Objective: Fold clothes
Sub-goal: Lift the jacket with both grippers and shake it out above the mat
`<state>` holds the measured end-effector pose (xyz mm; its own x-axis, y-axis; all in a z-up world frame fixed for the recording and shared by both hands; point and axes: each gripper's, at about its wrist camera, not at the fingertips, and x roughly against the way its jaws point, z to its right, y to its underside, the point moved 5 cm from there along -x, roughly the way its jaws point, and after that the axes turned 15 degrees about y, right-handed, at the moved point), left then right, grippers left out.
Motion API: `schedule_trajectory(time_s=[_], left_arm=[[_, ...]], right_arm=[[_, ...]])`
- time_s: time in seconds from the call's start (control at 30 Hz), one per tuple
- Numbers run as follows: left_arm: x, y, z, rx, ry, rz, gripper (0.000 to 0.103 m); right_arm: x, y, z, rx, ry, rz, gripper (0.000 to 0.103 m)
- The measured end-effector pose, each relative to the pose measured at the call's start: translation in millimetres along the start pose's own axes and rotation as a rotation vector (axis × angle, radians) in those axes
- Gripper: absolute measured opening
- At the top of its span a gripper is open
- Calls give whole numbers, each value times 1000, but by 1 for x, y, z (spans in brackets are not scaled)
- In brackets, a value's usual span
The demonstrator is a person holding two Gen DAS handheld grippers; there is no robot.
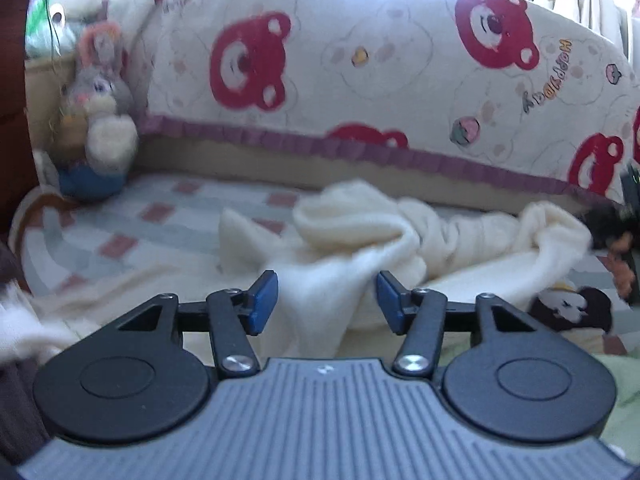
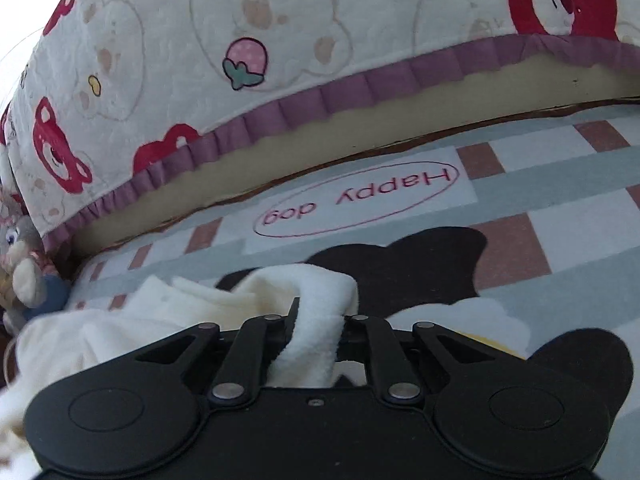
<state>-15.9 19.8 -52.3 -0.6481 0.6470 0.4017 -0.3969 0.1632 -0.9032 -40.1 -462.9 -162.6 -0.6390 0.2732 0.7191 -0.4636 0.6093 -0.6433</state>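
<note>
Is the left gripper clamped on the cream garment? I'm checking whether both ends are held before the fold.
No: the left gripper is open, its blue pads spread either side of the cream garment.

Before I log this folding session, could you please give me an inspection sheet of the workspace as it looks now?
Surface: checked bedsheet with a "Happy dog" print and a dark cartoon figure.
Job's things: cream fleece garment, crumpled and twisted, not yet folded.
Clutter: stuffed rabbit upright at the far left corner of the bed.
Grippers: left hand-held gripper open, a fold of the garment between its blue pads; right hand-held gripper shut on a strip of the garment.
Cables: nothing seen.
Surroundings: bear-print cover with purple frill behind the bed; pale clothes hanging at the far right; bright light beyond.
</note>
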Motion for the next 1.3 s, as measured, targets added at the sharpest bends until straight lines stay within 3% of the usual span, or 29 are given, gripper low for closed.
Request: schedule_trajectory(time_s=[0.07, 0.13, 0.2, 0.3, 0.43, 0.57, 0.63, 0.7, 0.77, 0.87, 0.93, 1.0, 1.07, 1.1, 1.23, 1.27, 1.3], left_arm=[[6, -14, 0, 4, -60, 70, 54], [5, -26, 0, 46, -28, 96, 56], [-3, -32, 1, 74, 18, 77, 62], [-24, -25, 7, 75, 50, 10, 63], [-39, -14, 2, 151, 72, 0, 65], [-50, -2, 16, 40, 82, -58, 74], [-59, 4, 26, -54, 102, -102, 85], [-69, 10, 36, -144, 108, -136, 87], [-82, 15, 38, -210, 56, -156, 88], [-108, 22, 30, -293, -135, -159, 88], [-123, 26, 23, -300, -193, -172, 88], [-133, 27, 19, -281, -196, -191, 66], [-140, 25, 20, -309, -203, -214, 18], [-143, 23, 21, -327, -214, -221, 13], [-144, 11, 16, -362, -281, -205, 12], [-144, 9, 11, -343, -289, -202, 8], [-142, 4, 7, -331, -298, -195, 6]], right_arm=[[-2, 7, 6, 17, -17, 3, 12], [-3, 12, 13, 39, -17, 11, 12], [-5, 16, 17, 74, -8, 16, 12], [-8, 19, 18, 166, 8, 8, 14], [2, 26, 25, 252, 21, 25, 23], [26, 29, 49, 175, -28, 1, 45], [44, 36, 64, 66, -104, -21, 54], [63, 46, 79, -52, -196, -55, 57], [75, 64, 88, -143, -294, -102, 62], [70, 99, 86, -256, -443, -201, 64], [61, 120, 82, -318, -502, -268, 64], [47, 128, 69, -294, -459, -274, 64], [33, 125, 52, -268, -399, -243, 64], [25, 120, 44, -271, -371, -224, 64], [-2, 99, 11, -235, -300, -163, 66], [-6, 94, 3, -197, -289, -145, 62], [-10, 90, -5, -158, -277, -127, 51]])
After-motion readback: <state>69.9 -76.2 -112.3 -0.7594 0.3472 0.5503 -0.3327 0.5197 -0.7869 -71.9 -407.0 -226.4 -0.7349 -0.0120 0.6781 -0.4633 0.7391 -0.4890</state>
